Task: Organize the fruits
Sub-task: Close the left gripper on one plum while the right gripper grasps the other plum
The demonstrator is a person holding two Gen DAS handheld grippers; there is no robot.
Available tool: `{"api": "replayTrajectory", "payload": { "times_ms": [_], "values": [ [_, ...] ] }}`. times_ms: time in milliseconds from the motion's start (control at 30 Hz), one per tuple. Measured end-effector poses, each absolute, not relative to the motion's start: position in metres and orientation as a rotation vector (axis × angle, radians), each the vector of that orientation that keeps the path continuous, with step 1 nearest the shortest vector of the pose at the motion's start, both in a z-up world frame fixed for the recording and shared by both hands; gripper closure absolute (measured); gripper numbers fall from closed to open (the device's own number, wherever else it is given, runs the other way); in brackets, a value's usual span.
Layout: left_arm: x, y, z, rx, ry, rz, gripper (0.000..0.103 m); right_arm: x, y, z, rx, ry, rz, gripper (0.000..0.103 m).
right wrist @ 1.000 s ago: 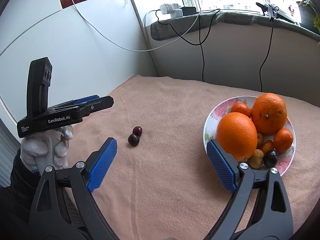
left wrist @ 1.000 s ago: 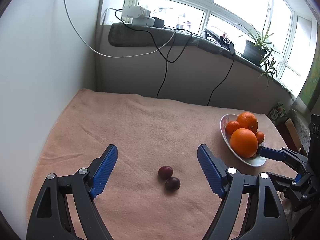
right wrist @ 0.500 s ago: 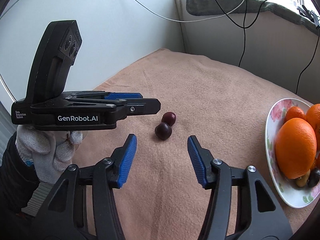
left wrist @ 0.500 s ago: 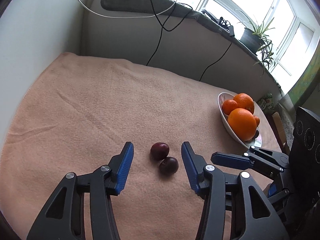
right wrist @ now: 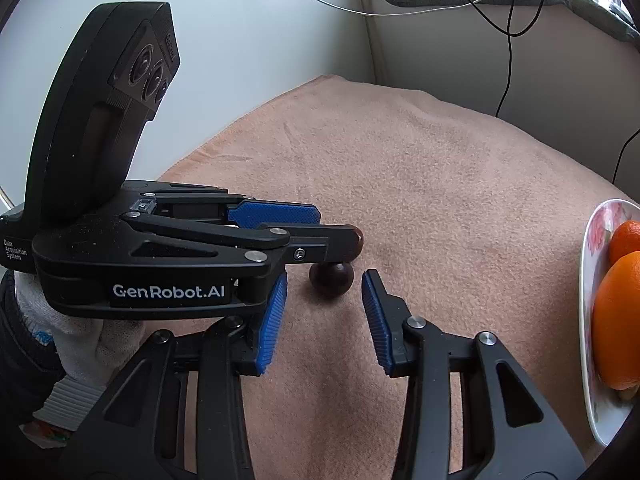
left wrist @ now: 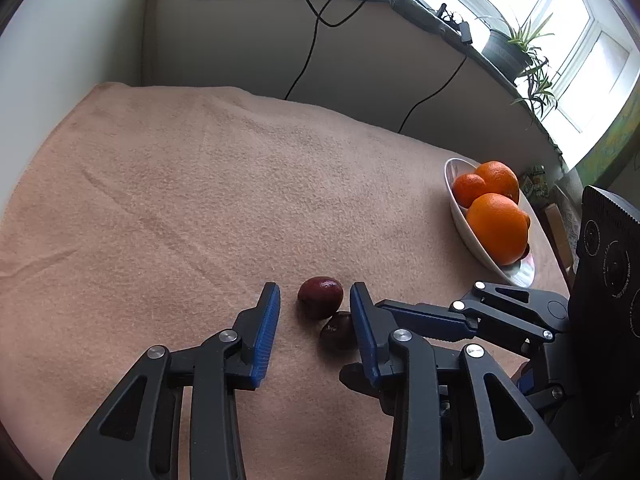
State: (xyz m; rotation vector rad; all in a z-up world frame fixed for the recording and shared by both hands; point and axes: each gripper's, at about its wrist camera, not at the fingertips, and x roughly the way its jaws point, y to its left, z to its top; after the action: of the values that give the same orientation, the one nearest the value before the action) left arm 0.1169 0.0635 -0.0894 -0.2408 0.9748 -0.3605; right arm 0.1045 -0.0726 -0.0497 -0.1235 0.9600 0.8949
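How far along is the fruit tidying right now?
Done: oranges already sit in the white bowl. In hand: nothing is gripped; the left gripper is closing around the farther dark red fruit, the right gripper around the nearer one. Left: lift both off the peach cloth into the bowl.

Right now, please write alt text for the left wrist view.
The left tool is closing around a dark red fruit lying on a peach cloth, a second fruit touching it. A plate of oranges sits right.

Soft daylight from blown-out windows, sharp focus, heavy fisheye edge vignetting.
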Motion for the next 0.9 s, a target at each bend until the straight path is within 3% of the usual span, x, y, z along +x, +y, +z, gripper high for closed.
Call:
{"api": "replayTrajectory", "payload": {
  "times_ms": [233,500,900],
  "values": [
    [0.1203,0.0652,-0.0931,-0.265,0.994,-0.379,0.070,0.1060,-0.0659,-0.0548,-0.140,0.969,0.896,0.064],
    [0.1234,0.0596,-0.0934,-0.264,0.995,-0.382,0.078,0.1114,-0.0676,-0.0577,-0.129,0.983,0.870,0.077],
    [0.1204,0.0672,-0.0930,-0.293,0.981,-0.366,0.081,0.1059,-0.0748,-0.0508,-0.113,0.958,0.879,0.078]
  ]
}}
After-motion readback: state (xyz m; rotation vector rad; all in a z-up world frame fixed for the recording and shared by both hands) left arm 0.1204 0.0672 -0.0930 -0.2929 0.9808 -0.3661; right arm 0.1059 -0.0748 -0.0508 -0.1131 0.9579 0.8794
